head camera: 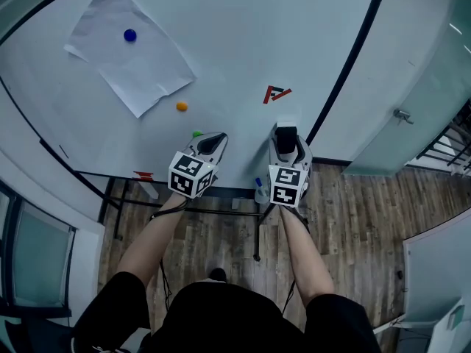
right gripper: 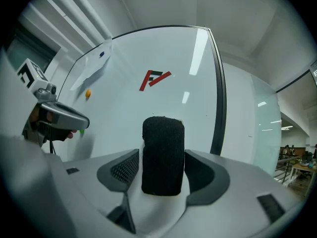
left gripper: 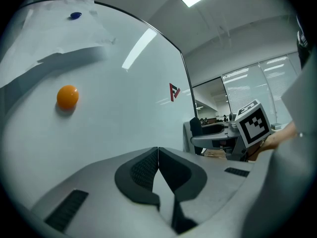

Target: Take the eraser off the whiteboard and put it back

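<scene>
The black felt eraser (right gripper: pixel 163 138) sits upright between the jaws of my right gripper (right gripper: pixel 162 170), which is shut on it. In the head view the eraser (head camera: pixel 286 136) is held at the lower part of the whiteboard (head camera: pixel 243 43), just below a red logo (head camera: pixel 276 93). Whether it touches the board I cannot tell. My left gripper (left gripper: pixel 158 150) is shut with nothing in it, its jaws pressed together. It (head camera: pixel 215 140) hovers near the board to the left of the right gripper (head camera: pixel 287 140).
A sheet of paper (head camera: pixel 129 54) is pinned by a blue magnet (head camera: pixel 130 35). An orange magnet (head camera: pixel 182 107) and a green magnet (head camera: pixel 196 134) sit on the board. A ledge below holds a bottle (head camera: pixel 261 191). A glass door (head camera: pixel 402 115) stands to the right.
</scene>
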The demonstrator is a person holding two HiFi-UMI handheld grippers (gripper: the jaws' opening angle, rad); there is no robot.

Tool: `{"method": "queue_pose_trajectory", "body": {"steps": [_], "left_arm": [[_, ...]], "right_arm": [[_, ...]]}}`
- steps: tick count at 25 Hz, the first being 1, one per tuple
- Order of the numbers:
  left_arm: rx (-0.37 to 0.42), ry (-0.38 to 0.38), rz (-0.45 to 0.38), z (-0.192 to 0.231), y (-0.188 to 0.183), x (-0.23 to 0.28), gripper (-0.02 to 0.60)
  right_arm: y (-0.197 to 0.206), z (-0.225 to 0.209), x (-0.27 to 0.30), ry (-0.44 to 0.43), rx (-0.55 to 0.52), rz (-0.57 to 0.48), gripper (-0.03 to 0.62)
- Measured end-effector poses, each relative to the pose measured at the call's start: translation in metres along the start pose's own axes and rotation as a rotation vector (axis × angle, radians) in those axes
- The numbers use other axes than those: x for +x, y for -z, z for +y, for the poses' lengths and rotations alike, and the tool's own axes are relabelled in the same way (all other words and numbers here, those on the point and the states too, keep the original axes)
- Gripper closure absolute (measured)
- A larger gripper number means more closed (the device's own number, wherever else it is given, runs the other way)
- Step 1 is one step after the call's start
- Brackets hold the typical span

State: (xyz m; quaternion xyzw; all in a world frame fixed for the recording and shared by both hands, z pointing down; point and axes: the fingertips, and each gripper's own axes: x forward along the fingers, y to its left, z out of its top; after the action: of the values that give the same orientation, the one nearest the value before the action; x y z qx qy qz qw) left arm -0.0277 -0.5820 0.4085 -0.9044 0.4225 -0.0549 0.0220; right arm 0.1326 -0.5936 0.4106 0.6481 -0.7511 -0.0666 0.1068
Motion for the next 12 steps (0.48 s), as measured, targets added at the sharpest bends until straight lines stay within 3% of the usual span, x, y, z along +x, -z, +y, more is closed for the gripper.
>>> {"method": "queue_pose_trajectory", "body": {"steps": [12], "left_arm": [[-0.007,-0.028,-0.003,-0.056,-0.007,-0.025,0.559]], "right_arm": [[0.008,-0.012,-0.056,-0.099,0.029,-0.006,0.318]]}}
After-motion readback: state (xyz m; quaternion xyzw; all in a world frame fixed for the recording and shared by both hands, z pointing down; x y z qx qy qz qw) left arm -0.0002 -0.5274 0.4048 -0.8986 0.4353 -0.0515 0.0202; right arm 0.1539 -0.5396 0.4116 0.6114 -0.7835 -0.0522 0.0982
